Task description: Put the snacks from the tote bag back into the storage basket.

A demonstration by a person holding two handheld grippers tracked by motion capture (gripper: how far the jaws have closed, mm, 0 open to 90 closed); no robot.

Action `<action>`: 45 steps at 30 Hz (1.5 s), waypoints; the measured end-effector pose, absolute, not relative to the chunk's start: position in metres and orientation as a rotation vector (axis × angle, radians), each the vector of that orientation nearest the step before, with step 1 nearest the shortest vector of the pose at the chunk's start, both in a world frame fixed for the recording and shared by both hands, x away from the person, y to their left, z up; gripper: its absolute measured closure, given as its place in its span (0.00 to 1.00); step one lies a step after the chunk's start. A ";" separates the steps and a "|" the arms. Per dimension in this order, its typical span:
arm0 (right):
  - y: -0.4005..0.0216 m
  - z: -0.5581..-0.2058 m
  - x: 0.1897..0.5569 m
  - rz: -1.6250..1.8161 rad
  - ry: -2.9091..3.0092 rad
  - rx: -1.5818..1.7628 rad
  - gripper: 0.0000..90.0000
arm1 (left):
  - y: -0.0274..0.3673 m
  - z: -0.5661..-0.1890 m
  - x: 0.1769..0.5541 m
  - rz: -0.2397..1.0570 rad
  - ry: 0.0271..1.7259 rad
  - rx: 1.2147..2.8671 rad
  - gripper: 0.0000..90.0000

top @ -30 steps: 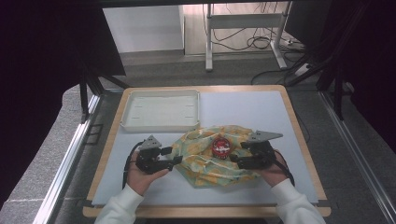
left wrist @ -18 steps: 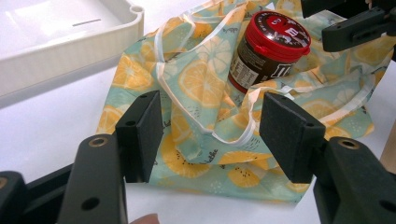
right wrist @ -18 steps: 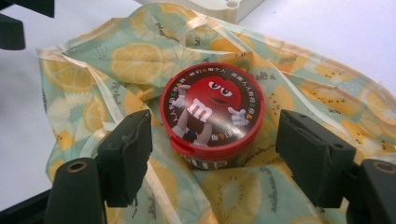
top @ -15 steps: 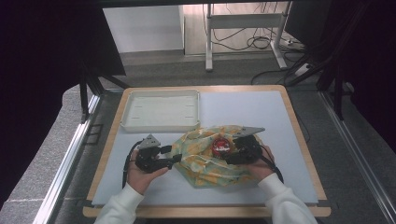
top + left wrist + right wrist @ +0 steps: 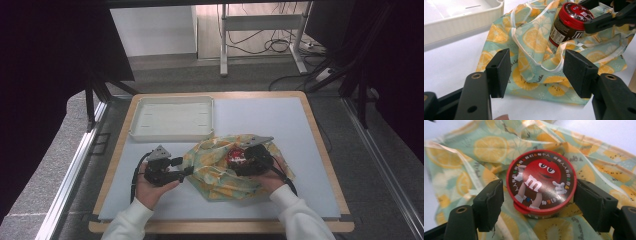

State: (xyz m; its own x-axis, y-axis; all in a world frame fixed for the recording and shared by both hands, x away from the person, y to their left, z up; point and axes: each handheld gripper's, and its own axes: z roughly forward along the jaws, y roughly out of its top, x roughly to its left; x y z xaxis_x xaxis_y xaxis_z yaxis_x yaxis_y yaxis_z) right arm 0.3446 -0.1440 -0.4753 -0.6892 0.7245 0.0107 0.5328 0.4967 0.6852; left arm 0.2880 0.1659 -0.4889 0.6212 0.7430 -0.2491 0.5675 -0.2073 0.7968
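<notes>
- The right gripper [image 5: 537, 205] has its jaws spread to either side of the red lid of a candy jar [image 5: 541, 183]. A gap shows at each pad, so nothing is pinched; the jaws have just been opening, with the jar between them.
- The lid carries the red M&M's character with a white "m" on its chest, ringed by small coloured Chinese characters too fine to read.
- I judge the jar has just been set down and let go, the jaws widening so the hand can draw off without tipping it.
- The left gripper [image 5: 536, 71] is also spread, and its pads [image 5: 500, 72] grip nothing; a white-edged fold of the lemon-print cloth bag [image 5: 529, 45] lies just ahead of them.
- From that gripper, the jar stands beyond, on the bag, tilted, with a brown label on its side whose print is too blurred to read.
- In the high view the left gripper [image 5: 182, 172] waits at the bag's near-left edge, probably to hold or lift the fabric around the jar.
- A white tray [image 5: 172, 119] sits behind the left gripper, apart from the bag, on the pale table [image 5: 280, 117].
</notes>
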 end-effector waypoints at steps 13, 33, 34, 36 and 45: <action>-0.137 -0.487 0.350 0.951 2.456 1.082 0.27 | 0.166 -0.491 0.287 0.221 1.046 1.899 0.44; -0.141 -0.479 0.346 0.996 2.430 1.054 0.28 | 0.168 -0.492 0.287 0.221 1.046 1.901 0.44; -0.141 -0.477 0.346 1.004 2.430 1.051 0.28 | 0.168 -0.492 0.287 0.220 1.046 1.901 0.44; -0.142 -0.475 0.344 1.016 2.428 1.050 0.28 | 0.168 -0.492 0.287 0.221 1.046 1.901 0.44; -0.145 -0.459 0.338 1.092 2.413 1.024 0.28 | 0.167 -0.493 0.287 0.214 1.047 1.904 0.43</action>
